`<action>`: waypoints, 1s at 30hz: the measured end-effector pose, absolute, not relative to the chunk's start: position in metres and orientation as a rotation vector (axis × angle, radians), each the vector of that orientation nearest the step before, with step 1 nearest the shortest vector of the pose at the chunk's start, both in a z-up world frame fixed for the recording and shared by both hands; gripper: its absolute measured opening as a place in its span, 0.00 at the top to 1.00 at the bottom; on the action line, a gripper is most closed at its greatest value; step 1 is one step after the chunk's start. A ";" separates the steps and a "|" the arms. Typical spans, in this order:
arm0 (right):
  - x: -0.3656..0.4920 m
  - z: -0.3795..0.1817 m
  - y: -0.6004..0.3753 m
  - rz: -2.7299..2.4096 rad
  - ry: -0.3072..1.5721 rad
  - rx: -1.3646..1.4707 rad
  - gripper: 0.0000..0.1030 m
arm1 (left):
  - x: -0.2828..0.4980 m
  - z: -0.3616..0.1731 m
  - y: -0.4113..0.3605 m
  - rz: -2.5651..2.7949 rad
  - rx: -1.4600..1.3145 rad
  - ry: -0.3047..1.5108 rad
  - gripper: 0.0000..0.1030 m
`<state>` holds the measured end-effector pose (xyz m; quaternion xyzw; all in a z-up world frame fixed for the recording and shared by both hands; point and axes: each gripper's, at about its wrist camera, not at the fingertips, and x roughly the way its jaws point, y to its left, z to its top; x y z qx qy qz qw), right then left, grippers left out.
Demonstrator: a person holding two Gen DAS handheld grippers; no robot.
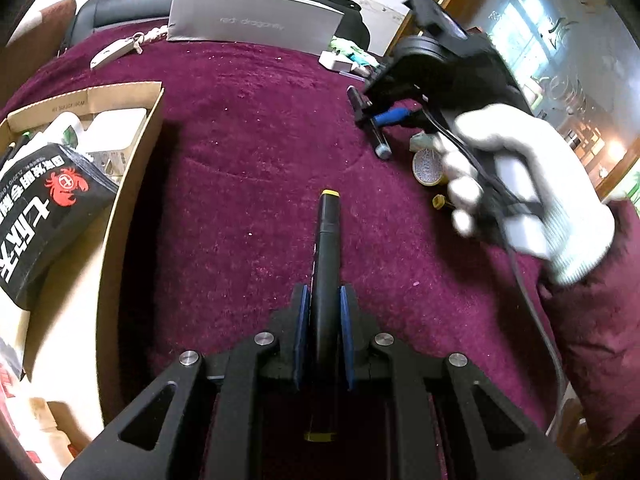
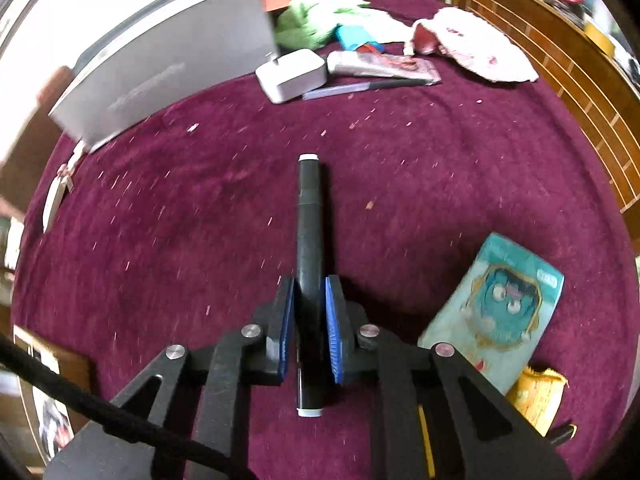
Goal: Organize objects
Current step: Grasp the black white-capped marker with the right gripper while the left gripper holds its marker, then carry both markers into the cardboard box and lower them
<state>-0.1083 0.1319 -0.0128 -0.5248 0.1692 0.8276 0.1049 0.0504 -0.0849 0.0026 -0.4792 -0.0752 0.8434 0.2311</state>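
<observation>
Maroon cloth (image 1: 248, 152): covers the surface in both views.
Left wrist view: left gripper (image 1: 324, 320) is clamped on a yellow-capped black marker (image 1: 327, 240); cardboard box (image 1: 132, 168) is at left.
Right wrist view: right gripper (image 2: 310, 308) pinches a white-capped black marker (image 2: 309, 216); teal packet (image 2: 500, 308) is at right.

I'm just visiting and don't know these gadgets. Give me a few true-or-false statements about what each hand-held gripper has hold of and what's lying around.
1. The left hand-held gripper clamps a black marker with yellow ends. True.
2. The right hand-held gripper is empty. False: it clamps a black marker with white ends.
3. A cardboard box sits left of the left hand-held gripper. True.
4. The surface is a green cloth. False: it is a dark red cloth.
5. A teal packet lies right of the right hand-held gripper. True.
</observation>
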 end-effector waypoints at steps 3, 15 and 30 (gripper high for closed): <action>-0.086 -0.013 0.127 2.479 0.494 -1.611 0.88 | 0.049 0.002 -0.087 2.316 -1.326 -0.230 0.88; 0.065 -0.013 0.105 2.611 0.528 -1.733 0.88 | 0.055 0.004 -0.054 2.396 -1.271 -0.026 0.57; 0.063 -0.015 0.079 2.657 0.265 -1.587 0.81 | 0.082 0.017 -0.081 2.366 -1.261 -0.095 0.89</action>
